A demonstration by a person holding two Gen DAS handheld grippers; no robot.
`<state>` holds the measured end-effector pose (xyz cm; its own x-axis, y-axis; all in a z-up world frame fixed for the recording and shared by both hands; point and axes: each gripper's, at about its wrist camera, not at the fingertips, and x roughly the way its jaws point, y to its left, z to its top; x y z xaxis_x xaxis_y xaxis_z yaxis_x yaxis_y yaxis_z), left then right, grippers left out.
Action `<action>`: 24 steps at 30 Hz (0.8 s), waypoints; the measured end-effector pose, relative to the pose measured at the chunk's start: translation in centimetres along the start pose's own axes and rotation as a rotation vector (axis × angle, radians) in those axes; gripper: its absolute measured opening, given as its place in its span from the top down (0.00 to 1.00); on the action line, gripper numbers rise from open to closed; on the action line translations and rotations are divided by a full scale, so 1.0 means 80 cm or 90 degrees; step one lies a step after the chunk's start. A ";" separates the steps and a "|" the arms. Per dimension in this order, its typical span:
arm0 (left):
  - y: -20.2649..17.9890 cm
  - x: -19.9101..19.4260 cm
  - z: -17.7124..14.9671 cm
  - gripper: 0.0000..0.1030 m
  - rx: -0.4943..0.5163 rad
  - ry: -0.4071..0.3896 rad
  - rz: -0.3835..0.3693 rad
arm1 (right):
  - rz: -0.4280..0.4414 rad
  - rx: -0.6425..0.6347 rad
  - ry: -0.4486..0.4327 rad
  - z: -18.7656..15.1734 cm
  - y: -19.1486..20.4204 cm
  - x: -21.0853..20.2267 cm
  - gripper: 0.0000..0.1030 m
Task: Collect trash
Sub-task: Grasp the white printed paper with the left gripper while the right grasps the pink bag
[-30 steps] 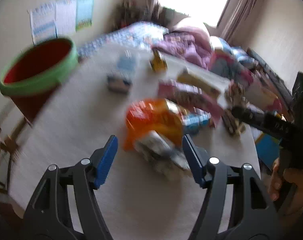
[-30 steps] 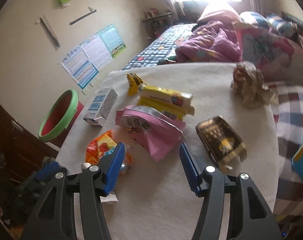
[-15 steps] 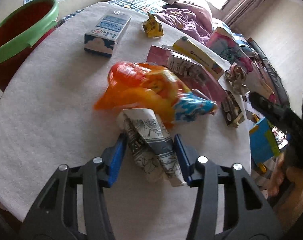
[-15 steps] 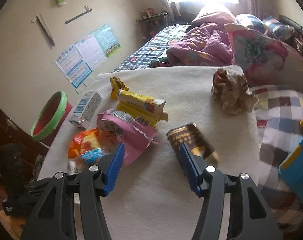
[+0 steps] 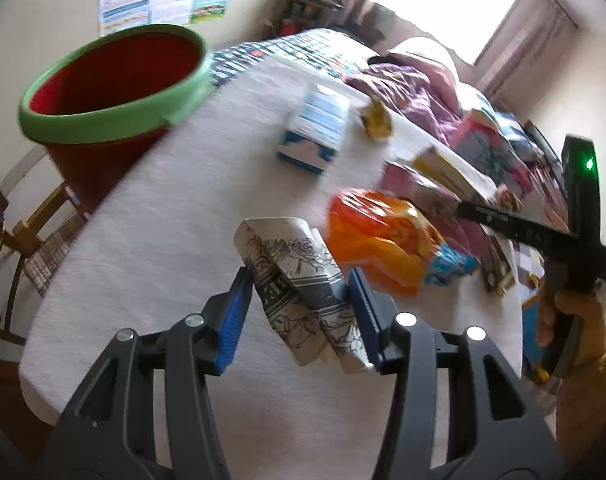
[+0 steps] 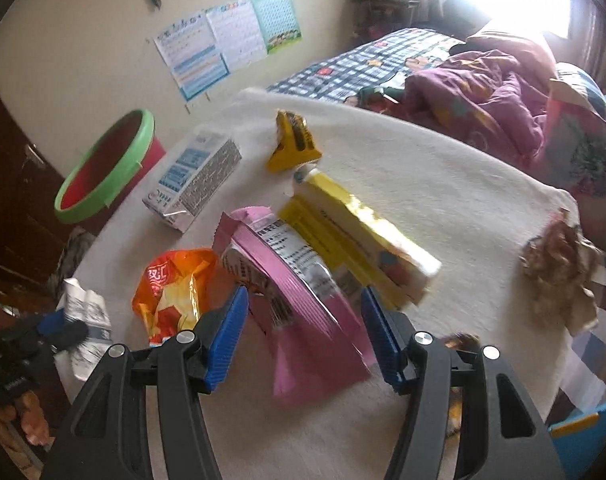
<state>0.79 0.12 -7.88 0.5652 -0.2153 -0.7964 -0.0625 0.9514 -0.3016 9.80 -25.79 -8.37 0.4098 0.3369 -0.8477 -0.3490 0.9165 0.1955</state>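
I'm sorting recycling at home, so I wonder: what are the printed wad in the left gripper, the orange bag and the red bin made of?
The printed wad looks like matte paper: sharp folds, line-drawn flowers. The orange bag looks like glossy plastic film: bright glints, soft crinkles. The red bin with its green rim seems moulded plastic, smooth and evenly coloured, though blur leaves that open.

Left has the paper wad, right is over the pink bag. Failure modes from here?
1. The crumpled paper is pinched by the left gripper near one end and could slip before reaching the red bin.
2. The right gripper straddles the pink bag, which touches the yellow box; closing may drag both.
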 end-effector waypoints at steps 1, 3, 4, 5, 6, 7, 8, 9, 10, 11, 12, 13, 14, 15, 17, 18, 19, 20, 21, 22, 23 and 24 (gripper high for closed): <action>0.005 -0.002 0.002 0.54 -0.006 -0.003 0.003 | -0.001 -0.001 0.005 0.000 0.001 0.005 0.44; 0.015 -0.004 0.005 0.54 -0.021 -0.008 0.006 | -0.004 -0.002 0.012 0.000 0.004 0.010 0.44; 0.019 -0.005 0.007 0.54 -0.025 -0.011 0.008 | -0.004 -0.002 0.014 -0.001 0.005 0.012 0.44; 0.022 -0.006 0.010 0.54 -0.027 -0.014 0.010 | -0.002 -0.001 0.015 -0.002 0.007 0.013 0.44; 0.023 -0.007 0.010 0.54 -0.025 -0.017 0.011 | 0.000 0.000 0.017 -0.004 0.009 0.014 0.46; 0.024 -0.007 0.012 0.54 -0.022 -0.020 0.012 | 0.000 -0.001 0.017 -0.007 0.011 0.014 0.54; 0.024 -0.008 0.013 0.54 -0.016 -0.022 0.014 | 0.001 0.000 0.018 -0.006 0.014 0.015 0.60; 0.022 -0.008 0.013 0.54 -0.011 -0.023 0.014 | 0.001 0.002 0.017 -0.007 0.016 0.015 0.60; 0.022 -0.008 0.013 0.54 -0.007 -0.023 0.014 | 0.000 0.005 0.014 -0.009 0.017 0.013 0.61; 0.021 -0.008 0.014 0.54 -0.002 -0.023 0.013 | 0.001 0.010 0.010 -0.011 0.018 0.011 0.62; 0.020 -0.008 0.015 0.54 0.001 -0.023 0.013 | 0.005 0.018 0.005 -0.013 0.019 0.008 0.63; 0.019 -0.007 0.015 0.54 0.005 -0.023 0.012 | 0.007 0.026 -0.003 -0.014 0.019 0.004 0.63; 0.019 -0.007 0.016 0.54 0.007 -0.023 0.011 | 0.008 0.032 -0.010 -0.015 0.020 -0.001 0.63; 0.018 -0.006 0.017 0.54 0.011 -0.023 0.010 | 0.011 0.042 -0.023 -0.016 0.021 -0.008 0.63; 0.016 -0.005 0.017 0.54 0.019 -0.024 0.009 | 0.010 0.058 -0.051 -0.017 0.023 -0.023 0.63; 0.015 -0.005 0.018 0.54 0.022 -0.024 0.009 | 0.009 0.066 -0.064 -0.016 0.023 -0.030 0.63; 0.015 -0.005 0.019 0.54 0.026 -0.025 0.010 | 0.007 0.075 -0.079 -0.016 0.023 -0.037 0.63; 0.014 -0.005 0.020 0.54 0.029 -0.025 0.010 | 0.006 0.089 -0.097 -0.017 0.022 -0.046 0.63; 0.015 -0.006 0.020 0.54 0.030 -0.025 0.009 | 0.007 0.099 -0.110 -0.017 0.023 -0.053 0.63; 0.015 -0.006 0.021 0.54 0.031 -0.026 0.008 | 0.007 0.110 -0.128 -0.017 0.024 -0.063 0.63; 0.015 -0.007 0.022 0.54 0.033 -0.027 0.008 | 0.006 0.114 -0.139 -0.016 0.025 -0.069 0.63; 0.014 -0.007 0.022 0.54 0.034 -0.029 0.009 | 0.009 0.120 -0.153 -0.017 0.027 -0.077 0.63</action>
<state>1.86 1.72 -6.82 0.6012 -0.1926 -0.7756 -0.0269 0.9651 -0.2606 5.39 -26.15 -3.39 0.6015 0.3703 -0.7079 -0.2031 0.9279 0.3128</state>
